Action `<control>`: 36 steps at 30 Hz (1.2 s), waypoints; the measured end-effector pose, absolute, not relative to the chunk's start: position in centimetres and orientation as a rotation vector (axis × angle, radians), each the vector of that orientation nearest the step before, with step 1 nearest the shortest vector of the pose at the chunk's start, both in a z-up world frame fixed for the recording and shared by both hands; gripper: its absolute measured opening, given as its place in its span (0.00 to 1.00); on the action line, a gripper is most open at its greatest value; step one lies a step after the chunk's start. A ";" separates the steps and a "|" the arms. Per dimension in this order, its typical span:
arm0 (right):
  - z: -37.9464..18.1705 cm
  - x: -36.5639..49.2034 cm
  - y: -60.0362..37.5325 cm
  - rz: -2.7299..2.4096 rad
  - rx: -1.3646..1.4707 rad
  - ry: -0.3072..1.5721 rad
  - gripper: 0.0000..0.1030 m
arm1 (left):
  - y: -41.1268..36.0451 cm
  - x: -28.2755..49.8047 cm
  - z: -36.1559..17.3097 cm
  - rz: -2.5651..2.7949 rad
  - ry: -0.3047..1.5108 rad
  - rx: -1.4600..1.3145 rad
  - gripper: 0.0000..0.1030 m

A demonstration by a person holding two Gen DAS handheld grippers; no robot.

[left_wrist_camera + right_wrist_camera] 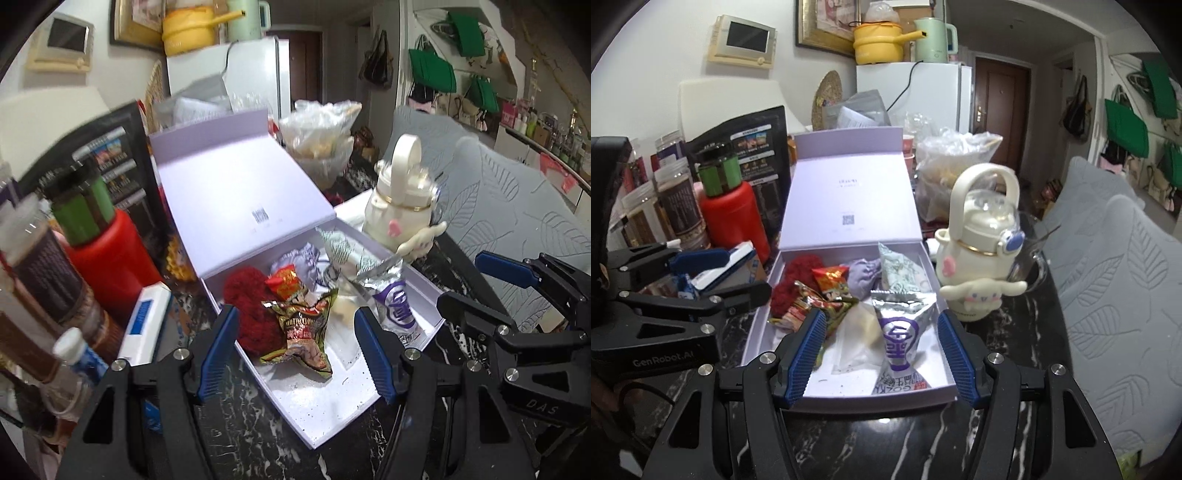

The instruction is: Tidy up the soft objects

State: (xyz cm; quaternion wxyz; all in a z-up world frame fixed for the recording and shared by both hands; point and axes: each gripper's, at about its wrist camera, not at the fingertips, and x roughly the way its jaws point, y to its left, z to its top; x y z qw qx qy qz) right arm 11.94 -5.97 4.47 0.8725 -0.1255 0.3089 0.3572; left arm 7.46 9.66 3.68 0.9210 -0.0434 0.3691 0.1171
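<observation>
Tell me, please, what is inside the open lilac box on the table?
The lilac box holds a red fluffy item, red-green snack packets, a purple cloth, a pale green packet and a silver-purple packet. Whatever lies beneath them is covered.

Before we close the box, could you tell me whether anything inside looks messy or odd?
Yes: dark specks and crumbs dot the white floor of the box near its front edge, beside the purple-and-silver snack packet.
</observation>
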 end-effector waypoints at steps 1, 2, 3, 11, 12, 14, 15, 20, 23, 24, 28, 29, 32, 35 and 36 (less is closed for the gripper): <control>4.8 11.6 -6.0 0.747 -0.261 0.640 0.62 | 9.5 7.1 4.2 0.244 0.745 -0.086 0.62; 5.3 11.2 -6.2 0.747 -0.259 0.632 0.62 | 9.5 6.7 4.7 0.247 0.732 -0.080 0.62; 5.6 11.0 -6.3 0.747 -0.259 0.627 0.62 | 9.4 6.4 5.1 0.249 0.722 -0.076 0.62; 8.9 8.1 -7.5 0.745 -0.254 0.551 0.64 | 8.3 3.3 8.6 0.239 0.635 -0.050 0.78; 9.4 7.6 -7.7 0.747 -0.252 0.535 0.67 | 8.2 3.0 8.9 0.239 0.623 -0.046 0.78; 10.1 6.9 -8.1 0.747 -0.248 0.509 0.68 | 7.7 1.9 9.9 0.250 0.584 -0.032 0.78; 10.5 6.6 -8.3 0.746 -0.245 0.497 0.68 | 7.5 1.5 10.2 0.250 0.570 -0.027 0.79; 12.1 4.6 -9.6 0.709 -0.229 0.429 0.81 | 6.6 -0.6 11.8 0.241 0.522 -0.014 0.79; 12.6 3.5 -10.4 0.701 -0.225 0.400 0.86 | 6.0 -1.6 12.3 0.237 0.505 -0.003 0.88; 12.7 3.2 -10.6 0.699 -0.225 0.395 0.88 | 5.9 -1.8 12.4 0.238 0.502 -0.002 0.95; 12.8 2.0 -11.4 0.680 -0.219 0.383 0.93 | 5.4 -3.2 12.6 0.270 0.457 0.021 0.99; 12.6 1.6 -11.6 0.668 -0.221 0.382 0.93 | 5.2 -3.6 12.5 0.272 0.452 0.023 0.99; 11.9 1.0 -11.9 0.642 -0.227 0.389 0.93 | 4.9 -4.5 12.0 0.275 0.450 0.019 0.99; 11.0 0.4 -12.1 0.629 -0.233 0.409 0.93 | 4.9 -5.1 11.2 0.280 0.464 0.010 0.99; 10.7 0.1 -12.3 0.626 -0.233 0.413 0.93 | 4.9 -5.2 10.9 0.279 0.471 0.003 0.99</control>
